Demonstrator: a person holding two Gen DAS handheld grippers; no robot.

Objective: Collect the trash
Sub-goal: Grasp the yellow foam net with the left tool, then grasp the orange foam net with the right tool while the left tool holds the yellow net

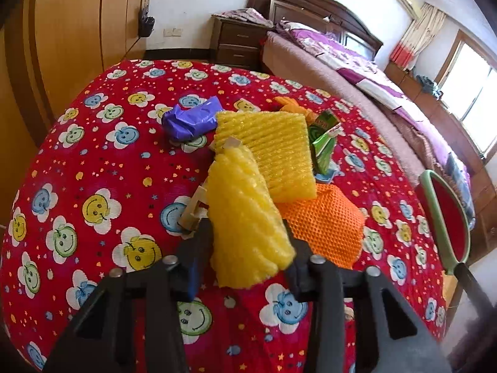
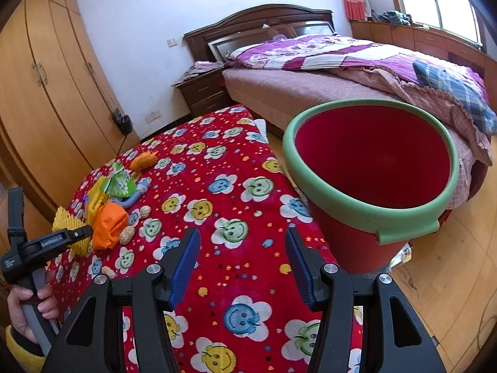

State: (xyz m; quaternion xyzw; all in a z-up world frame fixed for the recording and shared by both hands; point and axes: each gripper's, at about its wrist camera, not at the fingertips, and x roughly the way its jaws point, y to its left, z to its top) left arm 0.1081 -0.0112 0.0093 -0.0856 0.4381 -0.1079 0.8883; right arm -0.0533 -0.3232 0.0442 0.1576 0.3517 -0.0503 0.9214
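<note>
Bedroom w/ bed [image 2: 341, 71] and wardrobe [image 2: 46, 93] behind my table [image 1: 93, 171], red smiley cloth. Bin [image 2: 372, 186] stands off its right edge. Trash pile mid-table: flat yellow foam [image 1: 279, 149], orange net [image 1: 323, 217]. My left gripper [image 1: 245, 248] clamps a yellow foam sleeve [image 1: 245, 217]. Right gripper [image 2: 242, 264] gapes empty beside bin.

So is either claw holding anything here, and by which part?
The left claw grips a yellow foam net by its near end. The right claw is open and holds nothing.
</note>
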